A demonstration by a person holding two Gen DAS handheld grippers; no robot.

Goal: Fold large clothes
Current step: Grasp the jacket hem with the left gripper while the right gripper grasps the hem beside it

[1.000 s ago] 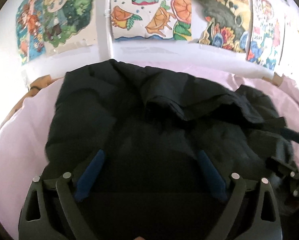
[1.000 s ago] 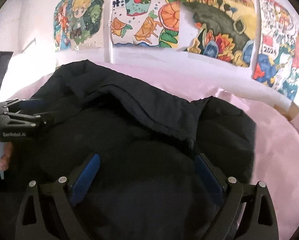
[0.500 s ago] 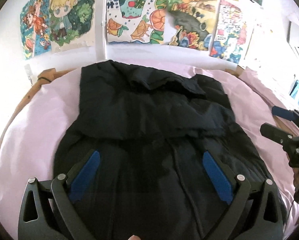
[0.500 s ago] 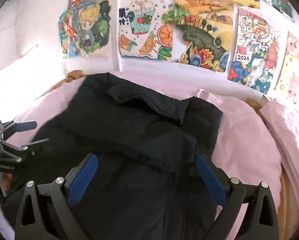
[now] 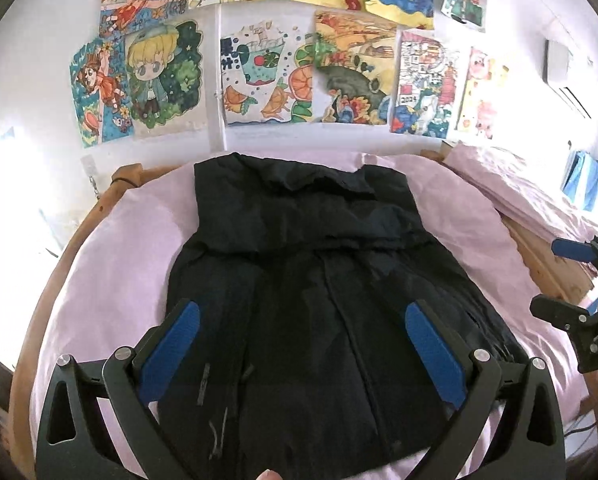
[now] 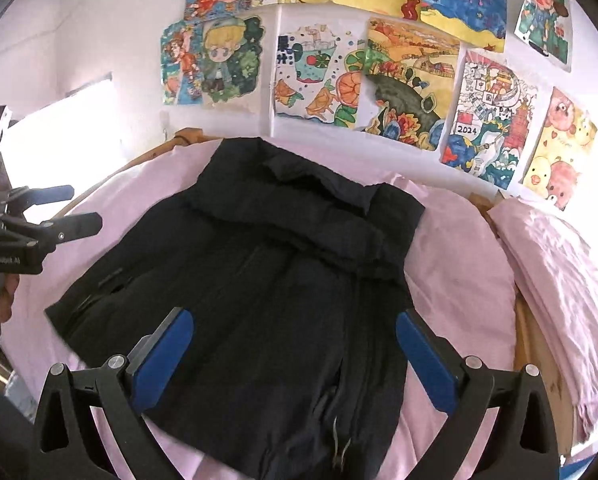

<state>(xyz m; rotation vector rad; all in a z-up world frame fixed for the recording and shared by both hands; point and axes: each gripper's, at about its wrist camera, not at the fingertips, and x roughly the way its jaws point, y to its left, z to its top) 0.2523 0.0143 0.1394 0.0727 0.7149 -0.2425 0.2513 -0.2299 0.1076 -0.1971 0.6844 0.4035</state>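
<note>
Jacket (image 5: 323,280), dark and bulky, is lying spread on the pink bed (image 5: 111,264), taking up most of the middle of the sheet. Its long axis is running away from both cameras toward the wall of drawings (image 5: 259,68): the collar end is sitting at the far side near the wall, the hem end is lying closest to the fingers. The upper part is looking already doubled over, a thick flap lying across the chest, though the dark cloth is making the layers hard to read. A folded pink blanket (image 6: 555,264) is resting at the right edge of the bed, apart from the jacket.

Left gripper (image 5: 303,336) is hovering above the hem, its blue fingers (image 5: 171,344) spread wide with nothing pinched between them. Right gripper (image 6: 295,344) is hanging over the same near end, fingers (image 6: 427,356) equally wide apart and empty. Neither is touching the cloth.

The coming move is probably turning on that near hem: the jacket is lying straight ahead of and below both pairs of fingers. In the left view it is sitting nearly centred; in the right view it is reaching further toward the left. Each hand is about as near as the other to its own hem corner.
</note>
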